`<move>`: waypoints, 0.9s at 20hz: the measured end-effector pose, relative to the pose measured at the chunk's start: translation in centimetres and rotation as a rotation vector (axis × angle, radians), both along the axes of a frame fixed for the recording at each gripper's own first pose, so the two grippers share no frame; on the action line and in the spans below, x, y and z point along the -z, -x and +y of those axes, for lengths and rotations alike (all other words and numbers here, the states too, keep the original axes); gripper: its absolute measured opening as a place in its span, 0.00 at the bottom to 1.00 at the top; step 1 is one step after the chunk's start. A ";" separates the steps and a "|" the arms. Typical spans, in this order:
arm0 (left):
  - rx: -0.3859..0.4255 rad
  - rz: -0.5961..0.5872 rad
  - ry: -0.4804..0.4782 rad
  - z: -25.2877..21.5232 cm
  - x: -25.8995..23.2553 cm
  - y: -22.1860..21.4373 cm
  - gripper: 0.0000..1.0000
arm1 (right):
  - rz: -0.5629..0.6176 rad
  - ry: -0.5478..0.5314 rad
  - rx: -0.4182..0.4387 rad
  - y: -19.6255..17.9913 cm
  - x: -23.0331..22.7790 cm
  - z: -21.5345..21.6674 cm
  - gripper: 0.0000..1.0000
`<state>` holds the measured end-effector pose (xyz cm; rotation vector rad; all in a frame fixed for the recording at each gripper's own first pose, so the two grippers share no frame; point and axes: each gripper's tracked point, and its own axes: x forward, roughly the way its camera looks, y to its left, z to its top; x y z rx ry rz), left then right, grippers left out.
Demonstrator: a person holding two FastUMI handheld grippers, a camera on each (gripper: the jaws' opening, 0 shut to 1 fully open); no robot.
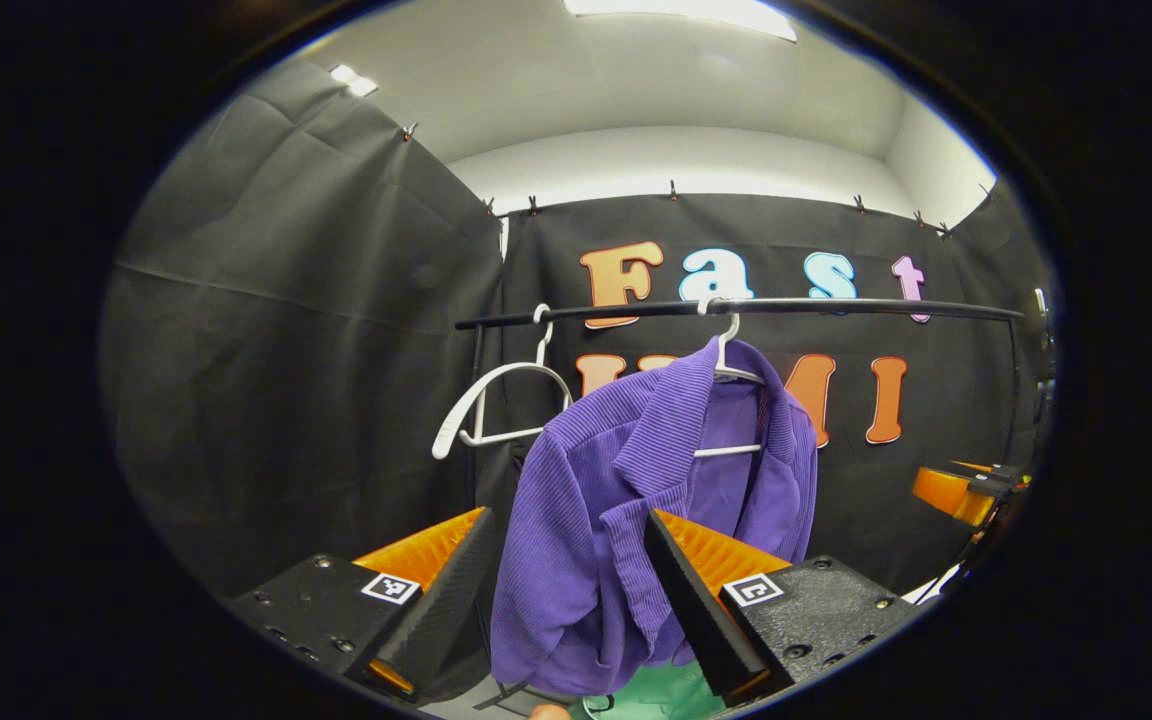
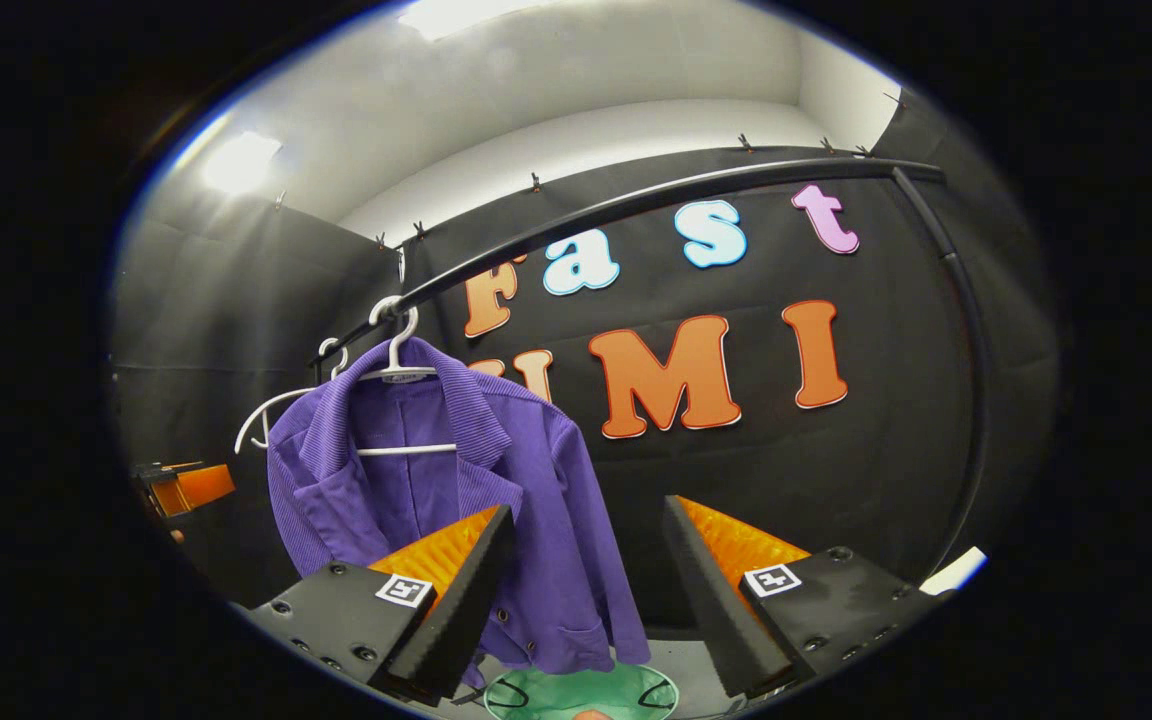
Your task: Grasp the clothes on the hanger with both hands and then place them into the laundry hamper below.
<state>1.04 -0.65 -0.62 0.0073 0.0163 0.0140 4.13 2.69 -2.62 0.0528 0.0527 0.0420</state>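
A purple ribbed jacket (image 1: 576,500) hangs on a white hanger (image 1: 731,372) from a black rail (image 1: 836,306). My left gripper (image 1: 568,520) is open and faces the jacket's sleeve side, with nothing pressed between its fingers. In the right gripper view the jacket (image 2: 536,500) hangs to the left, on its hanger (image 2: 398,372). My right gripper (image 2: 586,510) is open, level with the jacket's near sleeve, and holds nothing. A green laundry hamper (image 2: 581,692) sits below the jacket, also seen as the hamper (image 1: 656,695) under the left fingers.
An empty white hanger (image 1: 496,400) hangs on the rail left of the jacket. The rail (image 2: 636,208) curves down into an upright post (image 2: 971,400) at the right. The right gripper (image 1: 966,490) shows at the far right, and the left gripper (image 2: 181,485) at the far left.
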 end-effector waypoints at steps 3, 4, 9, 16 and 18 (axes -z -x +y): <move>0.008 0.022 0.011 -0.7 1.1 -0.8 0.95 | 0.012 -0.009 -0.028 -2.2 1.6 2.5 0.89; 0.013 0.029 0.014 -1.1 1.4 -1.2 0.95 | 0.015 -0.014 -0.039 -3.1 2.2 3.4 0.89; 0.034 0.039 0.024 -3.8 3.7 -3.9 0.92 | 0.017 -0.007 -0.135 -7.8 4.4 8.5 0.89; 0.025 0.076 0.058 -6.2 6.8 -9.4 0.92 | 0.031 0.030 -0.144 -12.6 6.7 10.5 0.89; -0.006 0.078 0.057 -6.3 7.5 -11.0 0.92 | 0.023 0.048 -0.123 -14.2 7.0 10.3 0.89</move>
